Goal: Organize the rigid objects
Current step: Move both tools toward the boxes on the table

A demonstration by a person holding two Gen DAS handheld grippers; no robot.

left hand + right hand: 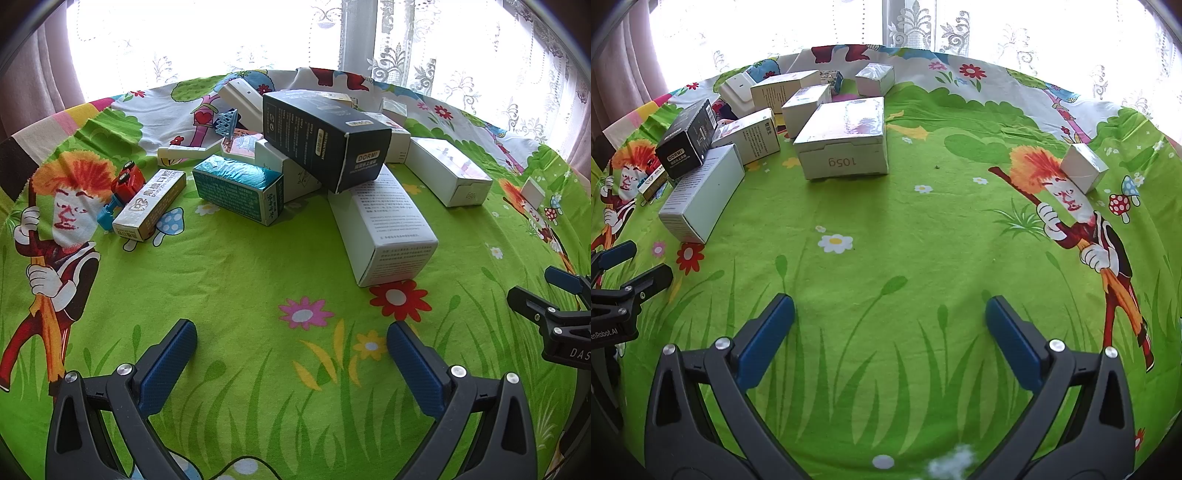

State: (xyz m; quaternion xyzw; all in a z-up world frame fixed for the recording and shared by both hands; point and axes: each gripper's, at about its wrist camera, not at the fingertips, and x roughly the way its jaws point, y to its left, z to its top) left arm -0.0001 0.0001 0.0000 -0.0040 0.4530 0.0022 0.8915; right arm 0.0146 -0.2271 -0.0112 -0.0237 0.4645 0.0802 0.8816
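A heap of boxes lies at the far side of the green cartoon tablecloth. A black box rests tilted on a long white box, beside a teal box and a narrow gold-and-white box. A red toy car sits at the left. In the right wrist view a flat white box marked 105g lies ahead and a small white box stands alone at the right. My left gripper and right gripper both hover open over bare cloth, nothing between their fingers.
A blue mesh toy and a white flat device lie behind the heap. Lace curtains and a bright window back the table. Each gripper shows at the edge of the other's view: the right gripper, the left gripper.
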